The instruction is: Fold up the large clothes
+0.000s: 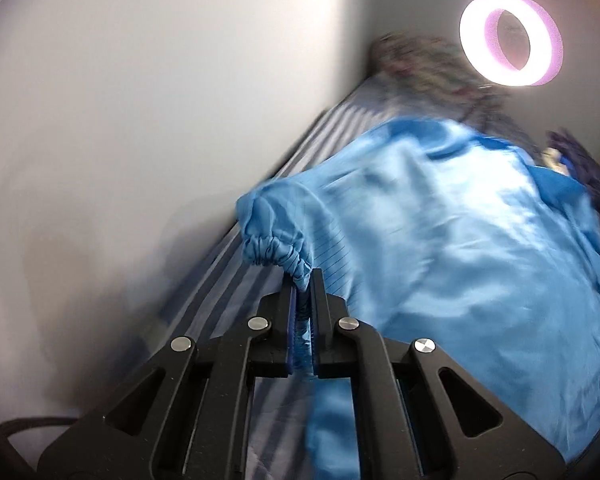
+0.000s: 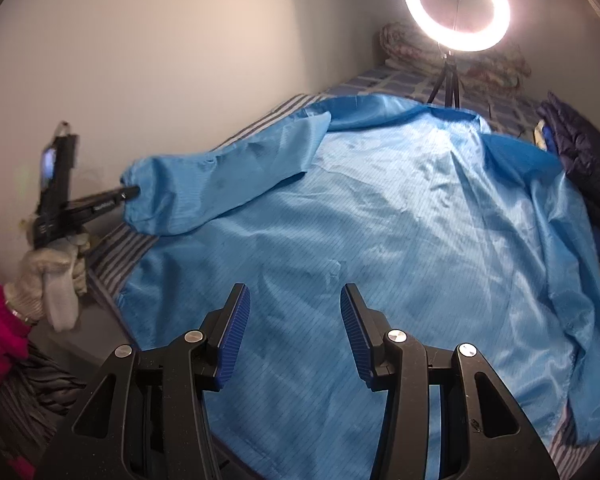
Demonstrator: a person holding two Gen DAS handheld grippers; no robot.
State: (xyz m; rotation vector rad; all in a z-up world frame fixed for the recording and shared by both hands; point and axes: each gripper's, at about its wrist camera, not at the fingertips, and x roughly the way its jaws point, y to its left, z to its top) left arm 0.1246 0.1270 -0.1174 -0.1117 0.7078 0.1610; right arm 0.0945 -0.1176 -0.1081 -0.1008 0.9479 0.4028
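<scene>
A large shiny blue coat (image 2: 380,220) lies spread over a striped bed (image 2: 124,248), its collar toward the far end. In the left wrist view my left gripper (image 1: 303,280) is shut on the gathered elastic cuff (image 1: 274,250) of the coat's left sleeve, which is lifted off the bed. The right wrist view shows that same left gripper (image 2: 134,192) at the sleeve (image 2: 204,188) end, held by a gloved hand (image 2: 52,276). My right gripper (image 2: 294,300) hovers over the coat's near part, open, with nothing between its blue pads (image 2: 232,336).
A lit ring light (image 2: 456,4) on a tripod stands at the far end of the bed. A patterned quilt (image 2: 404,46) lies behind it. A dark padded jacket (image 2: 580,168) lies at the right edge. A plain wall (image 2: 160,40) borders the bed's left side.
</scene>
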